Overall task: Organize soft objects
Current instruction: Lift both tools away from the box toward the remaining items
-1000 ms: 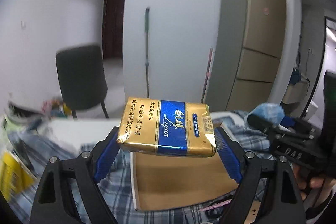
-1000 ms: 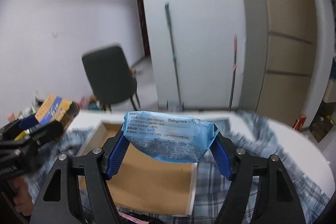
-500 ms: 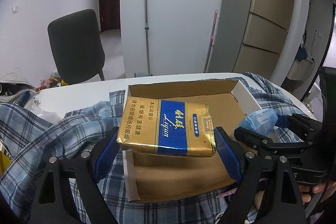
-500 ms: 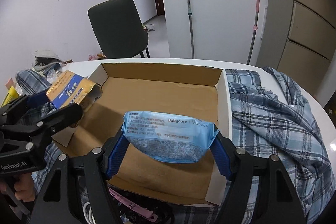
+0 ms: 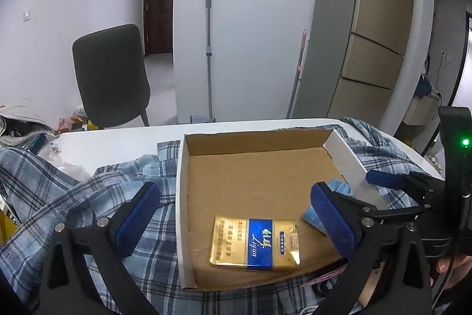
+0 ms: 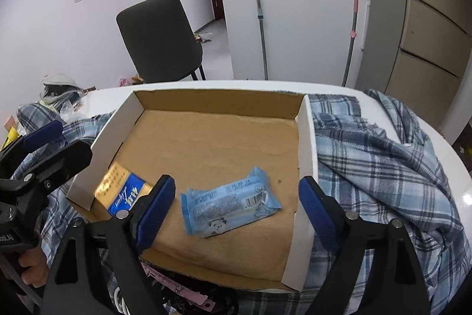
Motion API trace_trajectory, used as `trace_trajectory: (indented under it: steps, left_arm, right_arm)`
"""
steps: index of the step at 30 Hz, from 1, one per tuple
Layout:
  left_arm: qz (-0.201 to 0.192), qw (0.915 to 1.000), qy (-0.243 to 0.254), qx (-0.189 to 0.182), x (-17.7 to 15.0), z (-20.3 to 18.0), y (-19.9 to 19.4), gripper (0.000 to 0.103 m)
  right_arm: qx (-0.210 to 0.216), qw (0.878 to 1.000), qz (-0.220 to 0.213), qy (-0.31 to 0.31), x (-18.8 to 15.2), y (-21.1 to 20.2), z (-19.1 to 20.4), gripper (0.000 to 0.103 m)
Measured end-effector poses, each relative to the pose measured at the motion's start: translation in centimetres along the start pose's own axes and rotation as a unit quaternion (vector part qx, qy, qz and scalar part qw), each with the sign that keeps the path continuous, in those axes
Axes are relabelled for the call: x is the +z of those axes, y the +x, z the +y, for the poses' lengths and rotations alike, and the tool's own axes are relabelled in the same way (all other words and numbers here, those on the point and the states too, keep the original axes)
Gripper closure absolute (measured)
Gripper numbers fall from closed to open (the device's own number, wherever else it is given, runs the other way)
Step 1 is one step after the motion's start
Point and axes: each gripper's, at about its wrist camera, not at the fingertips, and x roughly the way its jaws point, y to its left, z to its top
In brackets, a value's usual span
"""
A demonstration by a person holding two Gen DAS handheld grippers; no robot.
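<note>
A gold and blue soft pack [image 5: 256, 243] lies flat in the near left part of the cardboard box [image 5: 259, 167]; it also shows in the right wrist view [image 6: 122, 192]. A light blue wipes packet [image 6: 230, 204] lies in the near middle of the box [image 6: 212, 138]; in the left wrist view only its edge [image 5: 339, 186] shows behind a finger. My left gripper [image 5: 236, 217] is open and empty above the gold pack. My right gripper [image 6: 234, 208] is open and empty above the wipes packet.
A blue plaid shirt [image 6: 377, 155] lies on the white table [image 5: 118, 138] around the box. Clutter [image 5: 20, 123] sits at the table's left. A dark chair [image 5: 112, 76], two mops and a cabinet [image 5: 368, 49] stand behind. A pink item [image 6: 174, 288] lies at the box's near edge.
Both grippers have opened. The gold pack dropped from the left gripper into the box, and the wipes packet dropped from the right gripper into the box.
</note>
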Motion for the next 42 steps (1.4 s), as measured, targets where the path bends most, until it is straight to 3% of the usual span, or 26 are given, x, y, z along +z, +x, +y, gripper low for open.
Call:
trace_trajectory:
  steps: [8, 16, 22, 26, 31, 35, 42]
  left_arm:
    - [-0.028, 0.9995, 0.014, -0.008, 1.4, -0.6, -2.8, 0.000]
    - [-0.135, 0.9899, 0.044, 0.000, 4.0, -2.2, -12.3, 0.000]
    - [-0.200, 0.9791, 0.035, -0.001, 3.5, -2.5, -19.5, 0.000]
    - [-0.217, 0.9755, 0.039, -0.002, 2.1, -2.5, -22.4, 0.000]
    - [-0.222, 0.9737, 0.051, 0.002, -0.7, -2.6, -24.5, 0.000]
    - [-0.228, 0.9732, 0.028, 0.017, -3.1, -1.9, -25.0, 0.000]
    - [-0.196, 0.9799, 0.035, 0.010, -6.4, -1.6, -22.0, 0.000]
  right_arm:
    - [0.002, 0.999, -0.044, -0.004, 1.3, -3.9, 0.3, 0.018]
    - [-0.002, 0.991, -0.129, -0.028, 2.4, -13.1, 1.8, 0.018]
    - [0.007, 0.979, -0.202, -0.027, 0.3, -20.2, 2.6, 0.016]
    - [0.006, 0.972, -0.233, -0.035, -2.1, -22.9, 3.0, 0.015]
    - [0.019, 0.969, -0.244, -0.040, -4.7, -23.6, 3.3, 0.014]
    - [0.038, 0.968, -0.248, -0.033, -6.5, -23.0, 2.8, 0.014]
    - [0.038, 0.969, -0.242, -0.031, -8.4, -20.1, 2.0, 0.014]
